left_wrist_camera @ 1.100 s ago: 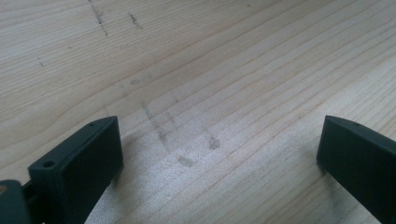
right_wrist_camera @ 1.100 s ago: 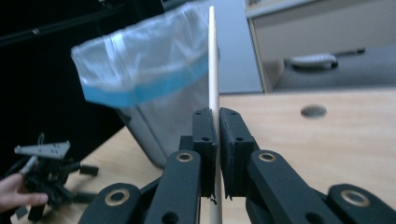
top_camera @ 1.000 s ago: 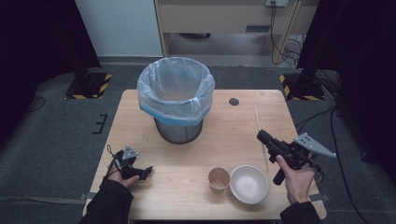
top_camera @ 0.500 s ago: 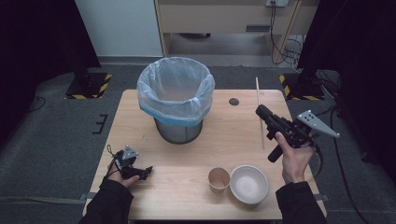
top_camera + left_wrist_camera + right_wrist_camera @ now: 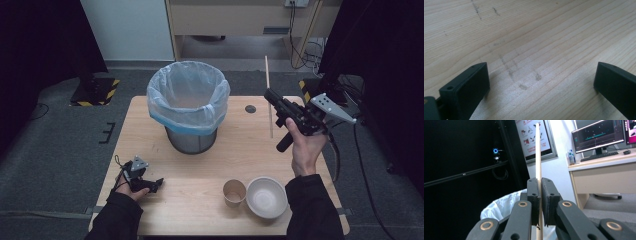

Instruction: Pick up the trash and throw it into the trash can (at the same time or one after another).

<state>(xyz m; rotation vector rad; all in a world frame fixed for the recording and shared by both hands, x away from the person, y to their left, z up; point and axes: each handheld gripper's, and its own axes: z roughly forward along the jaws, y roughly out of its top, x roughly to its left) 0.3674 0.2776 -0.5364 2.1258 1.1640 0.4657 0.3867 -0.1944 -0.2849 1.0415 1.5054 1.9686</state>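
A thin wooden stick (image 5: 268,80) stands nearly upright in the air above the table's right side, and my right gripper (image 5: 270,95) is shut on it near its middle. In the right gripper view the stick (image 5: 538,150) rises between the closed pads of my right gripper (image 5: 540,182), with the bin's white liner (image 5: 499,208) behind. My left gripper (image 5: 157,183) rests on the wooden table (image 5: 240,150) at the front left. In the left gripper view my left gripper (image 5: 541,82) stands open over bare wood, nothing between its jaws.
A mesh bin with a pale plastic liner (image 5: 187,100) stands at the table's middle back. A paper cup (image 5: 234,192) and a white bowl (image 5: 266,196) sit side by side near the front edge. A small dark disc (image 5: 250,108) lies right of the bin.
My right hand has risen and moved away from the front edge, carrying the stick up with it. The left hand has stayed still.
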